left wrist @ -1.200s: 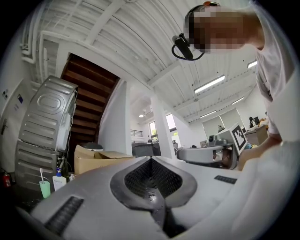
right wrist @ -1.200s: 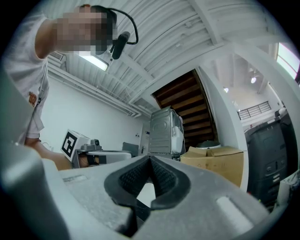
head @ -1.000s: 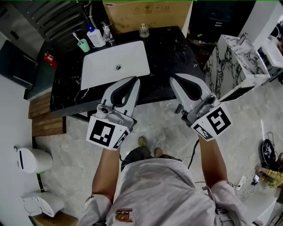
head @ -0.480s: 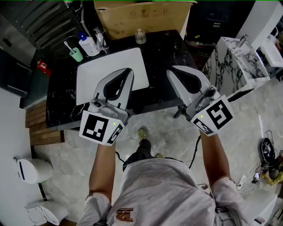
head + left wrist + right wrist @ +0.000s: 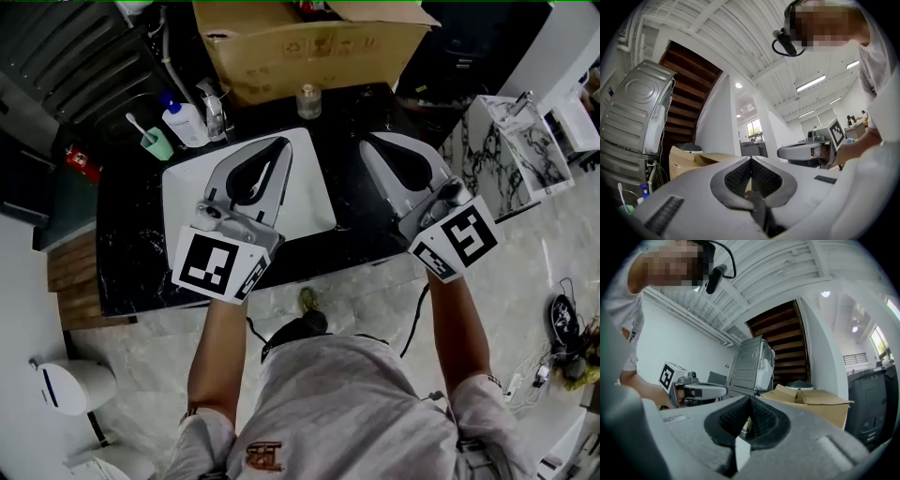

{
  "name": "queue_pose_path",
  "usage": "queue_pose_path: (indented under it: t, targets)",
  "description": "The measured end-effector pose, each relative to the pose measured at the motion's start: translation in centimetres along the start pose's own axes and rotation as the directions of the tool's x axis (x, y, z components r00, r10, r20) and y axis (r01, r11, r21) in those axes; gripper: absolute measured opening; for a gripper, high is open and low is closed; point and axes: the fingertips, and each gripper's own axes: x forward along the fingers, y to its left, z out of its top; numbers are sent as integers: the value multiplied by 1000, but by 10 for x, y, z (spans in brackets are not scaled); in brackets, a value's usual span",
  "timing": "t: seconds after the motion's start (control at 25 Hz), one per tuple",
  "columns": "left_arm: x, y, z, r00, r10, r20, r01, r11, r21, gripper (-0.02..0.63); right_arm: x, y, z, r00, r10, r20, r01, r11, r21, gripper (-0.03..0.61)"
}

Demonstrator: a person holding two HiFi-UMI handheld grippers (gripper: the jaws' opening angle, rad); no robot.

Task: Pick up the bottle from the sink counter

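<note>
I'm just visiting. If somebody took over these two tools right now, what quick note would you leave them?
Left hand-held gripper: shut, empty, held over the white basin.
Right hand-held gripper: shut, empty, over the black counter.
Bottles: small clear bottle at the counter's back by the cardboard box; pump bottle beside the faucet.
Done: nothing picked up.
Left: open, reach, grip, lift.

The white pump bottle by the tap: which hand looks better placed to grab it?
Left, probably. The left gripper hangs over the sink on the pump bottle side; the right gripper is farther away. Both are shut.
</note>
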Motion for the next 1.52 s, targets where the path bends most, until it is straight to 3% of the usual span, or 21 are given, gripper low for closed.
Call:
queue_pose_path:
  t: [0.6, 1.28, 1.52]
  targets:
    - [52, 66, -47, 1000, -13, -15, 12, 998, -62, 0, 82, -56, -47, 993, -47, -110, 48, 999, 9, 5]
    - [118, 112, -121, 993, 25, -116, -32, 998, -59, 0, 155, -115, -140, 964, -33, -265, 50, 997, 59, 255]
    - [128, 123, -148, 989, 27, -146, -38, 996, -75, 0, 177, -121, -178, 945, -24, -326, 51, 996, 74, 296]
